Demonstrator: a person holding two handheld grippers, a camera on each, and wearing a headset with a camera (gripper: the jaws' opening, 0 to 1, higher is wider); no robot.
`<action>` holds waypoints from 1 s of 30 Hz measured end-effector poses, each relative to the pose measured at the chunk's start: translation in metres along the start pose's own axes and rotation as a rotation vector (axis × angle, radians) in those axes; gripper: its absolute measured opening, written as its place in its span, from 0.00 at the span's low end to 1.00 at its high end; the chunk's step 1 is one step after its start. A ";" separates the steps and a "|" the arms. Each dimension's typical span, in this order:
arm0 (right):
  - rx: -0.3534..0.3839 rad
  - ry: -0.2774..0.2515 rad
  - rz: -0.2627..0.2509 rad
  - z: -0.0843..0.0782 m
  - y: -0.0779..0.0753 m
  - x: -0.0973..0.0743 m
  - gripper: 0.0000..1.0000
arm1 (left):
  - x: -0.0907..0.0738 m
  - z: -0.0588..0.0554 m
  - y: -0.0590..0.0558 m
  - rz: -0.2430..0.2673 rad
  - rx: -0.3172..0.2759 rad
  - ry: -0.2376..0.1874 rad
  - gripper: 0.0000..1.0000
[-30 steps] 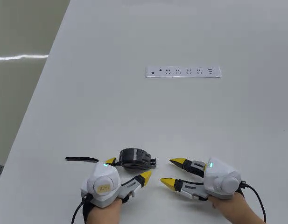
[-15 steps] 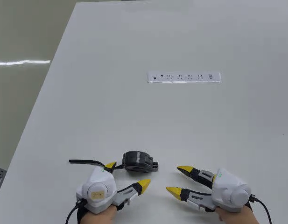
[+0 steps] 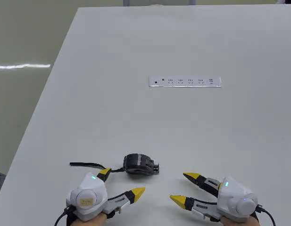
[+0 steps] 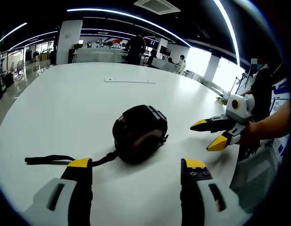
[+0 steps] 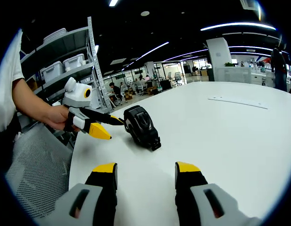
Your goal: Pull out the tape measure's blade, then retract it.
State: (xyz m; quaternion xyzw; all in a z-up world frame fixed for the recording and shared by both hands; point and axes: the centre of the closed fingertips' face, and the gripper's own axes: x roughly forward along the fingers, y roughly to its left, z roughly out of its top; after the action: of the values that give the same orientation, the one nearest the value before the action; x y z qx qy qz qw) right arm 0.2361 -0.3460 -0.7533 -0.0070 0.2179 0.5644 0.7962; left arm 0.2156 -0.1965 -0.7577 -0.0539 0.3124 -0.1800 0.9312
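Table: a big white table (image 3: 192, 127).
Tape measure: the black tape measure (image 3: 140, 164) lies on the table close to the near edge. It is nearer the left edge than the right edge. Nothing is touching it. Its little hook end sits right at the case and faces the right side.
Strap: a thin black strap (image 3: 86, 165) lies flat on the table. It runs from the tape measure toward the left edge.
Left hand-held gripper: the left hand-held gripper (image 3: 120, 181) is held in a hand at the near edge, just beside the tape measure. Its jaws are wide apart and hold nothing. The tape measure lies just past its yellow tips, and one tip is near the strap.
Right hand-held gripper: the right hand-held gripper (image 3: 182, 187) is at the near edge too, to the right of the tape measure. Its jaws are wide apart and hold nothing. Its yellow tips point toward the tape measure, with bare table between.
Power strip: a long white power strip (image 3: 185, 82) lies flat near the middle of the table, well apart from the rest.
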 end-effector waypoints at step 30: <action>0.020 0.027 -0.081 -0.002 0.009 -0.036 0.59 | -0.043 -0.025 0.014 0.007 -0.046 0.020 0.75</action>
State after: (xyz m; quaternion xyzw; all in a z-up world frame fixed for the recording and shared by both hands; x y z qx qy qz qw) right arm 0.2178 -0.3760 -0.7405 -0.0156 0.2340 0.5291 0.8155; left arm 0.1726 -0.1672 -0.7563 -0.0724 0.3261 -0.1700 0.9271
